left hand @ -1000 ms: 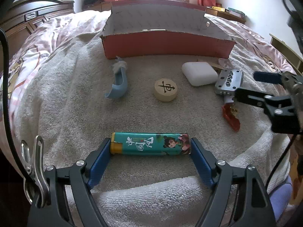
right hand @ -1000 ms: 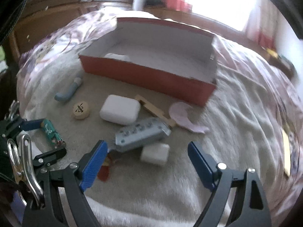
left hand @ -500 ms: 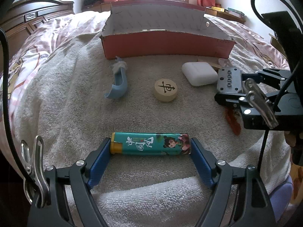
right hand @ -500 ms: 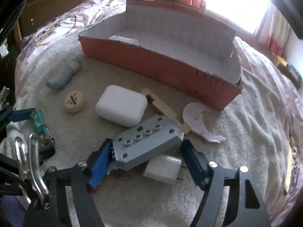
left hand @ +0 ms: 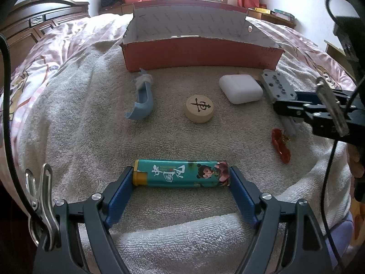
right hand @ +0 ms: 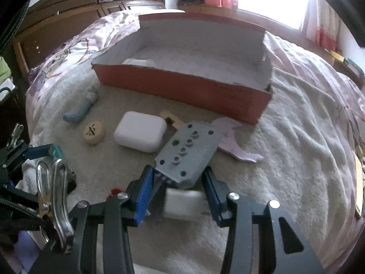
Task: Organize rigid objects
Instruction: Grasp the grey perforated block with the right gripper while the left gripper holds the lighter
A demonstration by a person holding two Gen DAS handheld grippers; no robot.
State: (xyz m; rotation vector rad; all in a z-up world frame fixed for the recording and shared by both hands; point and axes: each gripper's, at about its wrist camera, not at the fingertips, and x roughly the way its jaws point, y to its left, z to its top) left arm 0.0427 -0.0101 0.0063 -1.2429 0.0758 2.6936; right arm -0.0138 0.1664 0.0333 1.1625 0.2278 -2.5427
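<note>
Grey studded block (right hand: 188, 153): tilted above the towel (right hand: 285, 182), its near end clamped between my right gripper's (right hand: 175, 194) pads, whose jaws have just been closing. Teal lighter (left hand: 182, 173): flat on the towel, spanned end to end by my left gripper (left hand: 181, 188). Red box (right hand: 182, 89): behind.

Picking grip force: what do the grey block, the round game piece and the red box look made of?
Grey block: likely matte moulded plastic, with toy-brick studs and holes.
Round game piece: pale wood or resin, smooth, with an inked character; can't tell which.
Red box: cardboard, with torn, fuzzy edges, a white lining and a dull red outside.
</note>
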